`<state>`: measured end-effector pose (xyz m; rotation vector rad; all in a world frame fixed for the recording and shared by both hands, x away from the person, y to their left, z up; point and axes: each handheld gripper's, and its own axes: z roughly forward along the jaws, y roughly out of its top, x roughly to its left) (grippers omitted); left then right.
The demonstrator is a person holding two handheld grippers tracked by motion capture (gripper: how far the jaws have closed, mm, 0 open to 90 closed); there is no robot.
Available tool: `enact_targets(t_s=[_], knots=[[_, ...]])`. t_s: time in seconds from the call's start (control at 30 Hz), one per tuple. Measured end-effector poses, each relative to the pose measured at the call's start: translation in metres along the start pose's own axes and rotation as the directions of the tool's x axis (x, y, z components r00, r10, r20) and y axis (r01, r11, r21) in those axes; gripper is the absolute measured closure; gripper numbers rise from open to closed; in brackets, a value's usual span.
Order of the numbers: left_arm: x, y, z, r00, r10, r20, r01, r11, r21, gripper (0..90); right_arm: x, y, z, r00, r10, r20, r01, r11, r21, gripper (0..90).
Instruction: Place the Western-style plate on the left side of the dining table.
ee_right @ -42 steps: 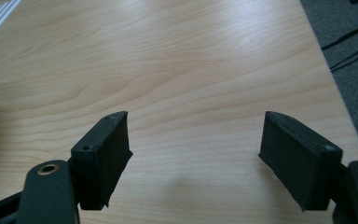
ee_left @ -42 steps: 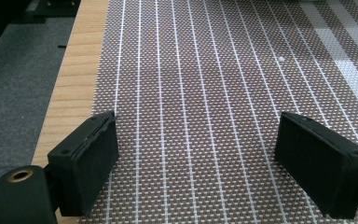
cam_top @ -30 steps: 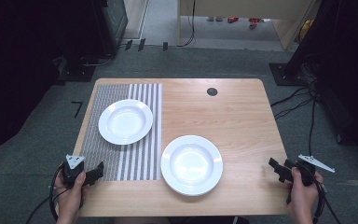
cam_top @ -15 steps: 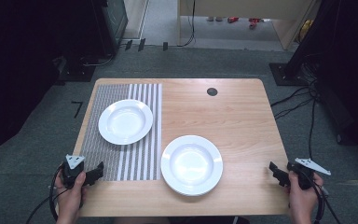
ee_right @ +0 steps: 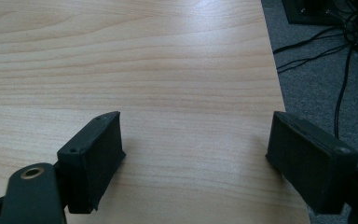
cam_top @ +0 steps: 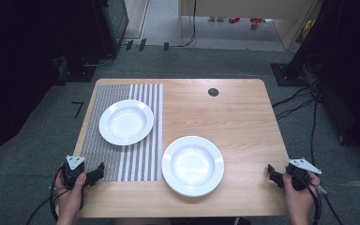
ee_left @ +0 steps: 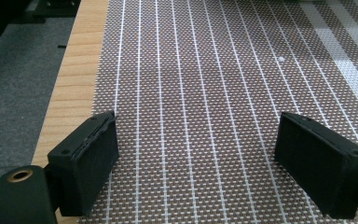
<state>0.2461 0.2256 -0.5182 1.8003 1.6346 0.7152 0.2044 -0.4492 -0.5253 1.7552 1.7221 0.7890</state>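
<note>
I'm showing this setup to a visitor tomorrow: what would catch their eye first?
Two white plates: the far plate sits on the striped placemat at the table's left, the near plate on bare wood near the front edge. The left gripper is open over the mat's near corner, and the right gripper is open at the wooden table's front right edge.

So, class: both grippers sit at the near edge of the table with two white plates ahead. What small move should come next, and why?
Probably bring the right gripper forward and left toward the near plate. Its jaws stand open over bare wood, holding nothing, and that plate lies on the table off the striped mat, closest to it. The left gripper, also open, hovers over the mat's near corner.
</note>
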Motion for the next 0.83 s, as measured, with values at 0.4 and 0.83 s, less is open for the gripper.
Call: enact_targets(t_s=[0.4, 0.83], knots=[[0.0001, 0.0001, 0.0001, 1.0, 0.001, 0.001, -0.001, 1.0, 0.0, 13.4, 0.0, 0.0, 0.0002, 1.0, -0.003, -0.001, 0.003, 1.0, 0.0, 17.5], [0.0005, 0.0001, 0.0, 1.0, 0.001, 0.003, -0.001, 1.0, 0.0, 13.4, 0.0004, 0.0001, 0.0003, 1.0, -0.007, -0.006, 0.007, 1.0, 0.004, 16.1]])
